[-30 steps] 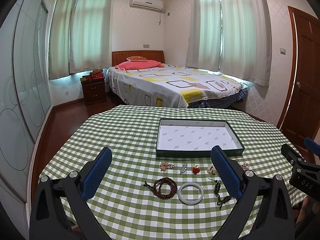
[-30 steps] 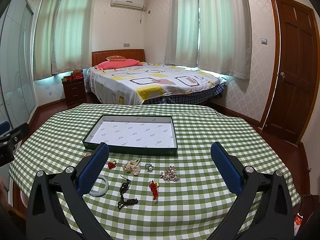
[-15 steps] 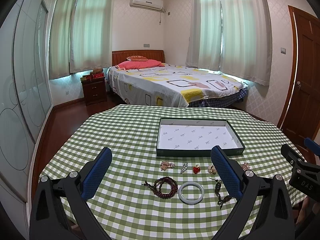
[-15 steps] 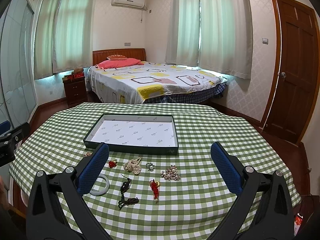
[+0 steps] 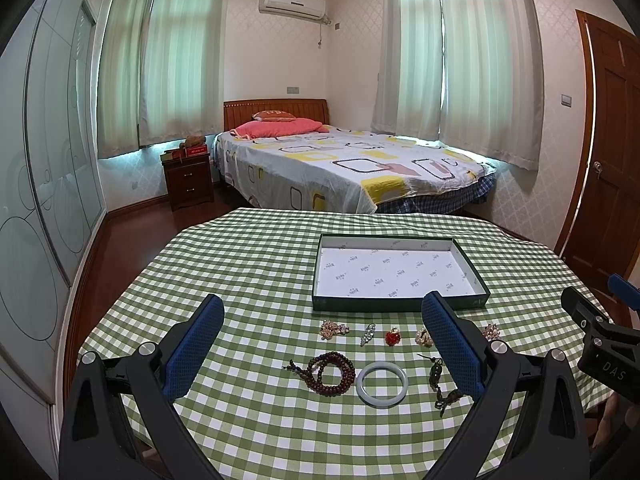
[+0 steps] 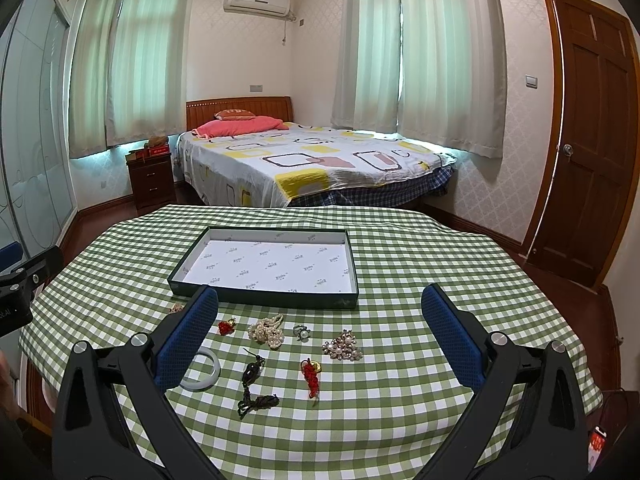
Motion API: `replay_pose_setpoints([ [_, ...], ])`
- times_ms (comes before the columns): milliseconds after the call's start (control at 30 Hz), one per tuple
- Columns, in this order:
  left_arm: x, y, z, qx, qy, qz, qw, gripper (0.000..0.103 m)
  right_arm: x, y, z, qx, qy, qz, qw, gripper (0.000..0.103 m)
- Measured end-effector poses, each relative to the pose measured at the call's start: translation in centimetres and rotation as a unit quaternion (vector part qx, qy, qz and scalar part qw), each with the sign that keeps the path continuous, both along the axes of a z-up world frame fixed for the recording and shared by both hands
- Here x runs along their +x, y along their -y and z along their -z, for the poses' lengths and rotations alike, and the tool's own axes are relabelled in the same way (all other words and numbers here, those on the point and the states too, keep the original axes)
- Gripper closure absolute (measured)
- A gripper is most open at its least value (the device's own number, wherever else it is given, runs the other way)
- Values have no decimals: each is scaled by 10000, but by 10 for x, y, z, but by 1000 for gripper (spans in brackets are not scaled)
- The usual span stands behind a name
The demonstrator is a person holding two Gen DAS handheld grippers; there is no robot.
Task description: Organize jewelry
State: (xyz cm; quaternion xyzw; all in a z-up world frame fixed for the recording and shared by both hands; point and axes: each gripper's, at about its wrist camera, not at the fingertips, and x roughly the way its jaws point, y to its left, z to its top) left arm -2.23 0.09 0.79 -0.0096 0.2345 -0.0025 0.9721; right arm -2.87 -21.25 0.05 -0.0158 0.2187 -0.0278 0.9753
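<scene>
A shallow dark green box (image 5: 396, 303) with white paper lining (image 6: 272, 268) lies open and empty on the checked table. In front of it lie loose pieces: a brown bead bracelet (image 5: 333, 368), a pale jade bangle (image 5: 382, 384), a dark pendant on a cord (image 6: 252, 384), a red charm (image 6: 310, 376), a pearl cluster (image 6: 267, 331), a pearl brooch (image 6: 343, 345), a ring (image 6: 301, 332) and a small red ornament (image 5: 393, 337). My left gripper (image 5: 322, 320) is open and empty above the near pieces. My right gripper (image 6: 320, 308) is open and empty, to the right.
The round table has a green checked cloth (image 5: 248, 272) that hangs over the edges. Beyond it stand a bed (image 5: 340, 168), a nightstand (image 5: 188, 178), a glass wardrobe at left and a wooden door (image 6: 588, 140) at right.
Both grippers have drifted very slightly; the view is nearly the same. Nothing on the table has moved.
</scene>
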Motion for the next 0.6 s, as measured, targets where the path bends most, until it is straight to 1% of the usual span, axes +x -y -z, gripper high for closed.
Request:
replay_pose_setpoints([
  [600,0,0,0,9,-4,-5,10000,7,0,-5,4,8,-23,-32,10000,4],
])
